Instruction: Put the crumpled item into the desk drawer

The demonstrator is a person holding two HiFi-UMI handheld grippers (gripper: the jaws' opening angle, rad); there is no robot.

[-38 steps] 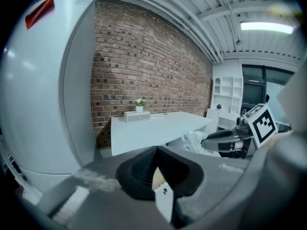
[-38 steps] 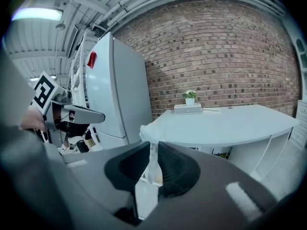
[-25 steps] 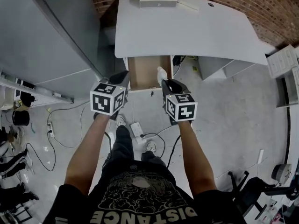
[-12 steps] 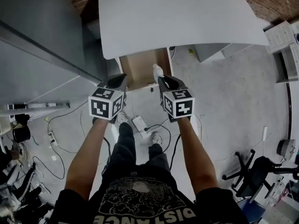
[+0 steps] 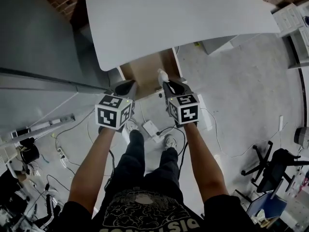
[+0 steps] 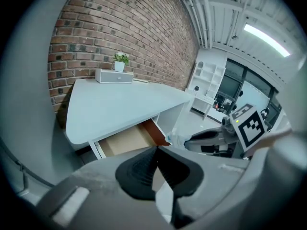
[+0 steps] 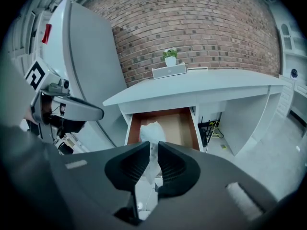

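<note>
Nearest, the left gripper [image 5: 126,87] hangs empty, jaws pressed together. Beside it, the right gripper [image 5: 167,84] pinches the crumpled item [image 7: 152,132], whose white bulk pokes forward past the tips. Just ahead and below lies the open drawer [image 7: 184,124] under the desk [image 5: 169,18]; the right hand lines up with it.

Left gripper [image 6: 156,150] fingers together, empty; desk drawer [image 6: 125,142] open; right gripper [image 6: 189,140] pinching crumpled item [image 6: 177,138].
</note>
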